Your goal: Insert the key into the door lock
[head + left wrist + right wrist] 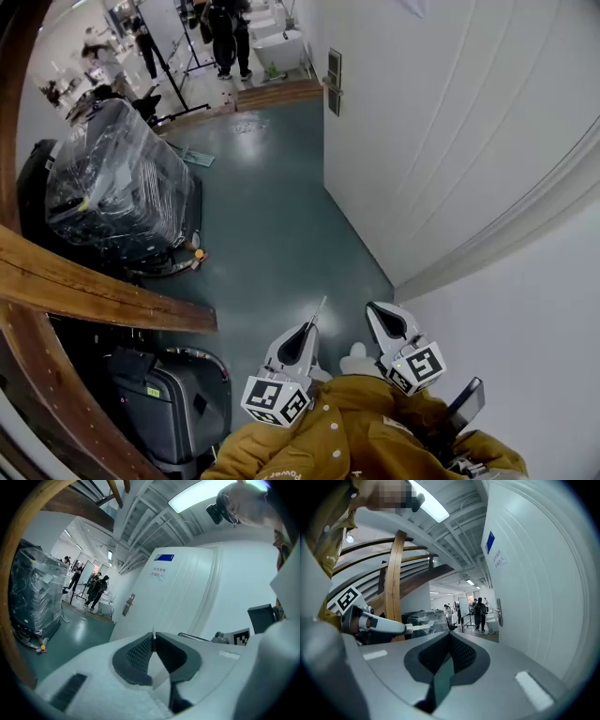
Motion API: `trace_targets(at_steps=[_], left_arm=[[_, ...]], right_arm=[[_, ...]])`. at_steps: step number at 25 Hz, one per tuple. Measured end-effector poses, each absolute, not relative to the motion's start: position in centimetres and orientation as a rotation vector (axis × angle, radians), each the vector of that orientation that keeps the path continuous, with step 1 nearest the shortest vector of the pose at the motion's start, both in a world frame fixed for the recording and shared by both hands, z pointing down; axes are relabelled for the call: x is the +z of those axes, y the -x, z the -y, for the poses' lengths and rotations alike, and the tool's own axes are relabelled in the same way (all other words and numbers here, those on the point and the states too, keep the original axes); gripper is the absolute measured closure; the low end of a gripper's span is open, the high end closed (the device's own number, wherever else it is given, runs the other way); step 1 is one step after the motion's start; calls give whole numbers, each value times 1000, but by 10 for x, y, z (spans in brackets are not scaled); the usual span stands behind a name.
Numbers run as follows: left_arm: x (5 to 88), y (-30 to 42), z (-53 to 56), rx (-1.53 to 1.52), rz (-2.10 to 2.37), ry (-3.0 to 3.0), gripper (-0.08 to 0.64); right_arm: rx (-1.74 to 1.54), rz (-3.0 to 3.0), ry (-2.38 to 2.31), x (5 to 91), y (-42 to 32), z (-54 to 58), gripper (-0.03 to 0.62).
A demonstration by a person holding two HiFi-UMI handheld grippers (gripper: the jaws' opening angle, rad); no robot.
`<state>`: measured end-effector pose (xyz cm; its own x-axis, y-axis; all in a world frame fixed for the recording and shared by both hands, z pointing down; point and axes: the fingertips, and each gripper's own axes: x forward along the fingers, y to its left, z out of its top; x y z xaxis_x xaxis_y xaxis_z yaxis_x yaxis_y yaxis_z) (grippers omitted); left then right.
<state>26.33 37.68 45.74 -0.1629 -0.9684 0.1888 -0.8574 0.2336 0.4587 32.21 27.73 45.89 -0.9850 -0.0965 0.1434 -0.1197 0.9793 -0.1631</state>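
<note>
My left gripper is shut on a thin metal key whose blade sticks out past the fingertips, pointing up the corridor. In the left gripper view the key shows only as a sliver between the closed pads. My right gripper sits beside it, shut with nothing visible between its jaws. The door lock is a dark plate with a handle on the white door, far ahead of both grippers. It also appears in the left gripper view, lock, and in the right gripper view, lock.
A plastic-wrapped dark load stands on the teal floor at left. A curved wooden rail and a dark case lie near left. People stand far down the corridor. The white wall runs along the right.
</note>
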Motion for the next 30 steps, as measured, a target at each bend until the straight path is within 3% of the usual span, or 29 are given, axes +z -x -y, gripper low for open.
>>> trace_targets(at_steps=[7,9,14,30], left_arm=[[467,-232,-403,-341,2084,-1645,534],[470,-221,-402,-357,2084,-1630,534],[478,-189,-384,-369,2082,-1605,535],[460,-18,-149,-342,2051,-1647,534]], right_arm=[[339,3012,-225,469,-299,-289,584],[324,3004,-212,471,-288,-288,507],[300,2996,-198,475,-253,-267,511],[270,3000,-162,471,-89,-46,518]])
